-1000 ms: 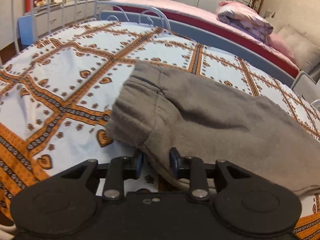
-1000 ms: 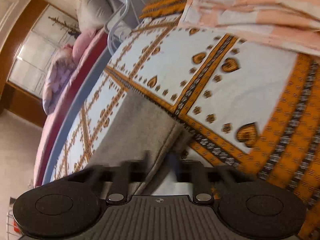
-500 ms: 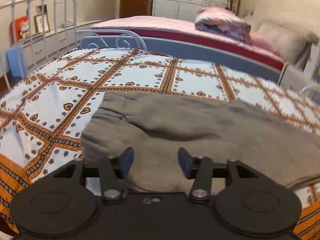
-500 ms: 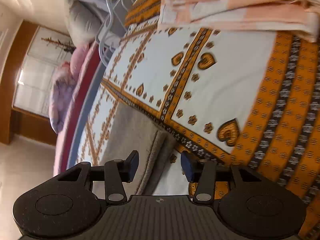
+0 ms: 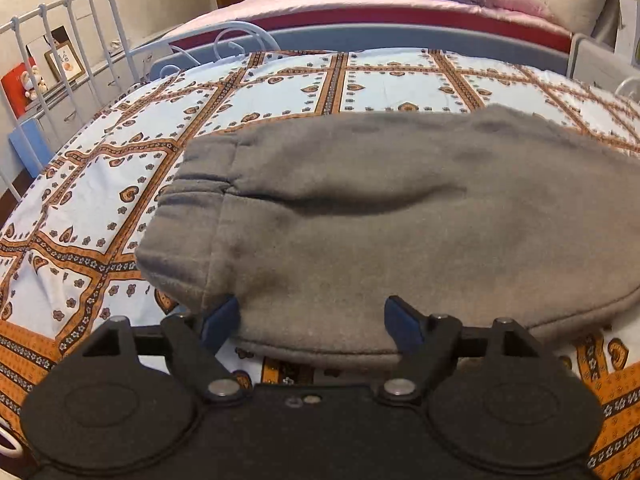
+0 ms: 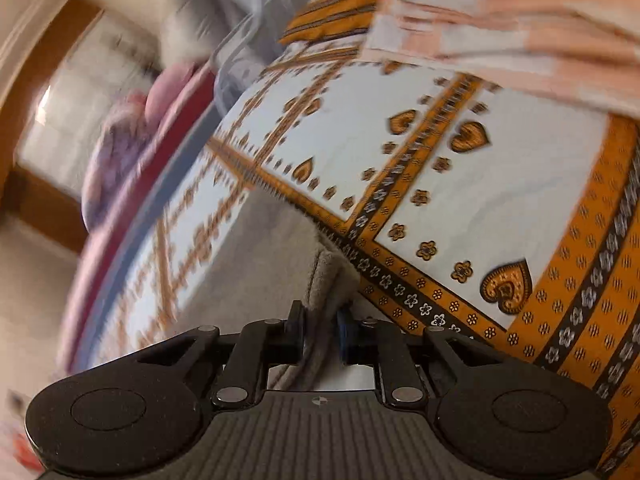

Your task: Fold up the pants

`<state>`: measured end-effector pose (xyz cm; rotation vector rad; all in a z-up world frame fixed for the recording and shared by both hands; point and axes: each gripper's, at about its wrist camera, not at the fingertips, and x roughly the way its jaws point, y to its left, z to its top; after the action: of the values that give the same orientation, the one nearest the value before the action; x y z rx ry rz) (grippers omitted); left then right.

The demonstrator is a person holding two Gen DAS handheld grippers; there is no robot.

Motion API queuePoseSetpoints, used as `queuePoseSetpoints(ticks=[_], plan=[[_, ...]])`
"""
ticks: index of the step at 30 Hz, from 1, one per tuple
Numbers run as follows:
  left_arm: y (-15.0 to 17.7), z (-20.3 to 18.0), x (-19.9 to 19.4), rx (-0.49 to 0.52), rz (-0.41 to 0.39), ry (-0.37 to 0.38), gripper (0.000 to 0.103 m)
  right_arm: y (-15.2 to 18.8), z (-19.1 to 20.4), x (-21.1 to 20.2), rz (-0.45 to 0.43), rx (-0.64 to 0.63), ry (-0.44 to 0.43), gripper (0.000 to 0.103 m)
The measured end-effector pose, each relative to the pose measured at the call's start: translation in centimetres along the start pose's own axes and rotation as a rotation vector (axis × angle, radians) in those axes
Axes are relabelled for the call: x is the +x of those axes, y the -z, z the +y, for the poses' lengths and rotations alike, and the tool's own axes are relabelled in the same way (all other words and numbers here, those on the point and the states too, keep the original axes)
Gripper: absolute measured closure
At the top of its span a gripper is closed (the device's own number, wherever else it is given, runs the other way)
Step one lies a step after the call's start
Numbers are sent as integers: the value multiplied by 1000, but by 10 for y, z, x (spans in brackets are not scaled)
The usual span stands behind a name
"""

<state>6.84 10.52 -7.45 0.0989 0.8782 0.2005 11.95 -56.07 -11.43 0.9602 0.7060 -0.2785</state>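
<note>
The grey pants point(image 5: 380, 216) lie across the patterned bedspread point(image 5: 120, 152), long axis running sideways. The left gripper point(image 5: 312, 320), jaws just opened wide, straddles their near edge unclamped. The right gripper point(image 6: 320, 328) has just closed, pinching an edge of cloth.

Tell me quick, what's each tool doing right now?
Left tool: open, jaws just widened around the gray pants, not gripping.
Right tool: jaws just closed, pinching the pants' edge.
</note>
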Motion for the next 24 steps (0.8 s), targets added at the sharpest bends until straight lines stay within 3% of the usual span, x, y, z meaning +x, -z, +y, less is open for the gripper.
queuePoseSetpoints(ticks=[2,4,6,8,11,14,17,19,21,22,24], plan=[[-6,-5,-14,5,-58,26,31,1,3,0,7,-38,17,84],[-11,-10,-19,-22,-67,63,31,-1,1,1,14,-26,19,74],[-15,-21,-22,-54,-71,131,31,-3,-4,3,19,9,2,75],[-18,-38,-21,-48,-74,165,29,-6,3,0,11,-19,7,82],[-21,-64,-16,19,-78,134,27,-5,17,-8,-26,-83,-2,84],[-18,-88,-14,59,-54,246,26,-1,30,-15,-51,-131,-9,84],[-13,-121,-20,160,-102,172,24,3,42,-19,-71,-176,-9,84],[-12,-131,-16,118,-96,150,24,4,43,-13,-62,-184,36,84],[-9,-147,-6,74,-39,102,34,2,34,-8,-48,-141,59,84],[-9,-157,-7,39,-40,109,37,1,30,-7,-46,-118,53,84],[-8,-187,-19,3,-97,200,30,-2,26,-7,-43,-93,36,84]])
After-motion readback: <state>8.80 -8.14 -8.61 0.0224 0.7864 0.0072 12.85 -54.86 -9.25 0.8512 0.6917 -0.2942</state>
